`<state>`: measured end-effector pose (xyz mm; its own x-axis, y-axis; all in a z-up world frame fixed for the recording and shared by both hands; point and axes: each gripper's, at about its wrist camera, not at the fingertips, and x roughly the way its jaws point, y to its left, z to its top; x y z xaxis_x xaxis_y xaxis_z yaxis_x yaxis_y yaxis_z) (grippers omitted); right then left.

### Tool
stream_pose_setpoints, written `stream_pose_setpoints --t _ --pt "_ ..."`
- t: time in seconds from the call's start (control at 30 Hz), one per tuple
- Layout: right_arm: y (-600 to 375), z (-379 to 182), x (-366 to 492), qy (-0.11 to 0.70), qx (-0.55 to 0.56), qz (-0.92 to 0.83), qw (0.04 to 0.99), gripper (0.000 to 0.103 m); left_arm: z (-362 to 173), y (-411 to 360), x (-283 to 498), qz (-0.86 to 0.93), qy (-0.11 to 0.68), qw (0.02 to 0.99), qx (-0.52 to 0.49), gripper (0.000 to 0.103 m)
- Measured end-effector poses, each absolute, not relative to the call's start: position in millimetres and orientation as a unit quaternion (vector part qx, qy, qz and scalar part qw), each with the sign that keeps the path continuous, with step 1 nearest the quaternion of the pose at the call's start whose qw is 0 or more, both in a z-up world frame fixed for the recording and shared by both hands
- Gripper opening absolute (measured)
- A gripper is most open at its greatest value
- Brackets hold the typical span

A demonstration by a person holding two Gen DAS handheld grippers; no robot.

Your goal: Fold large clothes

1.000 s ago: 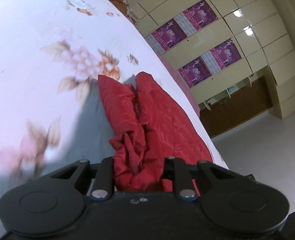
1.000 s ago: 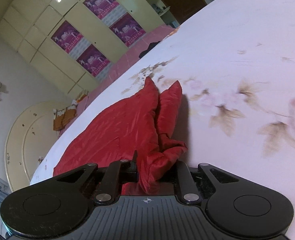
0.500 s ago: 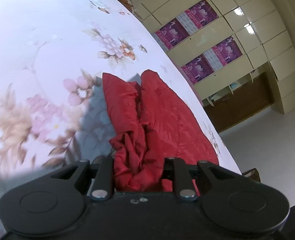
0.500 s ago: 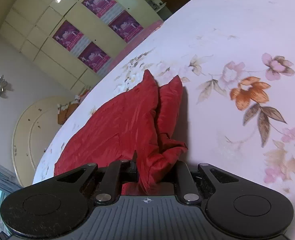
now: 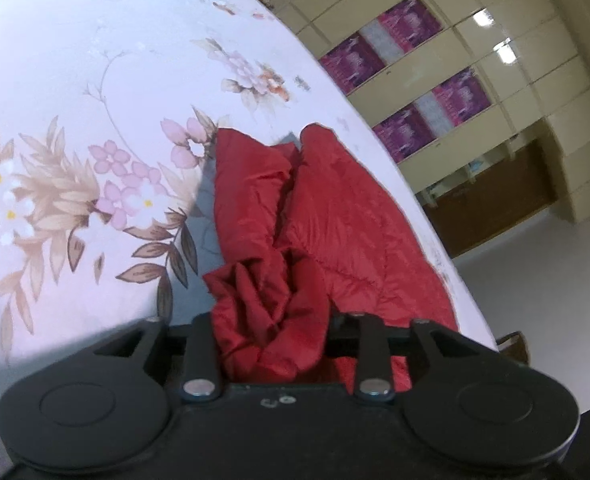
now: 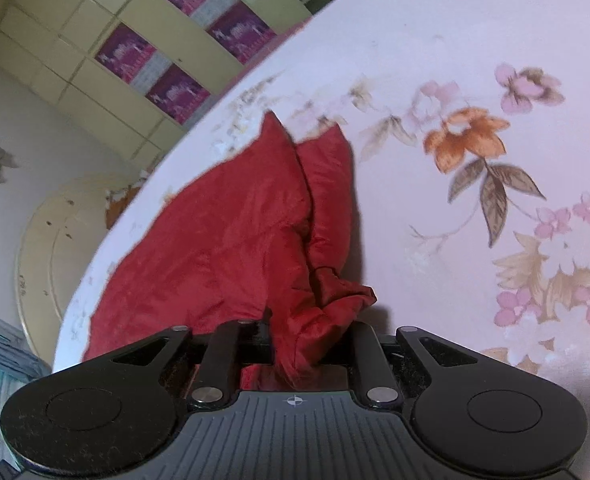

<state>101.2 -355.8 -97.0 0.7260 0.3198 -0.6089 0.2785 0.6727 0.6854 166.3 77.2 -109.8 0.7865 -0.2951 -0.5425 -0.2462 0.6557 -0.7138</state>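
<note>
The left gripper (image 5: 273, 344) has jaws opening, bunched red jacket (image 5: 335, 232) cloth between them. The right gripper (image 6: 295, 344) pinches another fold, jaws starting to part. The jacket lies on a flowered bedsheet (image 6: 495, 80), cupboards (image 5: 515, 60) beyond.

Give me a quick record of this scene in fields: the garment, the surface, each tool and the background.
garment: red quilted garment, partly folded, lying on the bed
surface: floral bedsheet, pale with pink and brown flowers
left tool: left tool, jaws opening, bunched red fabric between them
right tool: right tool, closed on a bunched edge of the same garment
background: cream wall cabinets with purple posters
stage: a fold has been brought over; release has begun on the left only
</note>
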Motion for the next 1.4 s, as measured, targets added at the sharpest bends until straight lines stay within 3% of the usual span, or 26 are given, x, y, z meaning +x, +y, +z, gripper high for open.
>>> stream_pose_setpoints --t 0.03,0.13,0.27,0.3,0.33,0.37,0.4,0.47,0.73,0.87,0.97,1.13,1.4 --pt "-357 -98 99 0.372 0.405 0.010 0.835 0.030 -111 78 163 -0.019 0.319 0.848 -0.424 0.046" --pt "-366 -87 86 0.357 0.389 -0.018 0.849 0.049 -109 80 157 -0.027 0.317 0.844 -0.431 0.055" --pt "-373 -58 56 0.309 0.352 -0.085 0.880 0.049 -107 86 157 -0.030 0.321 0.837 -0.443 0.059" --pt "-370 -50 56 0.302 0.341 -0.089 0.886 0.043 -107 86 159 -0.030 0.324 0.838 -0.438 0.059" --pt "-365 -42 58 0.299 0.331 -0.086 0.891 0.017 -107 84 160 -0.028 0.326 0.840 -0.433 0.057" --pt "-358 -37 62 0.300 0.325 -0.074 0.894 0.009 -107 83 162 -0.028 0.327 0.841 -0.431 0.055" --pt "-349 -32 68 0.303 0.315 -0.060 0.897 0.007 -107 82 164 -0.028 0.328 0.841 -0.429 0.055" --pt "-322 -27 84 0.312 0.292 -0.023 0.904 0.007 -106 81 170 -0.029 0.337 0.841 -0.423 0.040" --pt "-217 -34 118 0.355 0.255 0.086 0.895 0.007 -111 82 173 -0.035 0.339 0.843 -0.417 0.042" --pt "-190 -38 132 0.356 0.230 0.104 0.900 0.007 -106 79 170 -0.032 0.335 0.852 -0.401 0.028" --pt "-178 -48 154 0.367 0.214 0.124 0.897 0.007 -102 78 169 -0.028 0.329 0.856 -0.399 0.022" --pt "-168 -93 180 0.425 0.190 0.114 0.878 0.000 -85 70 162 -0.022 0.308 0.867 -0.390 0.019" --pt "-190 -53 153 0.401 0.209 0.133 0.882 0.000 -59 54 161 -0.010 0.312 0.891 -0.329 0.019"
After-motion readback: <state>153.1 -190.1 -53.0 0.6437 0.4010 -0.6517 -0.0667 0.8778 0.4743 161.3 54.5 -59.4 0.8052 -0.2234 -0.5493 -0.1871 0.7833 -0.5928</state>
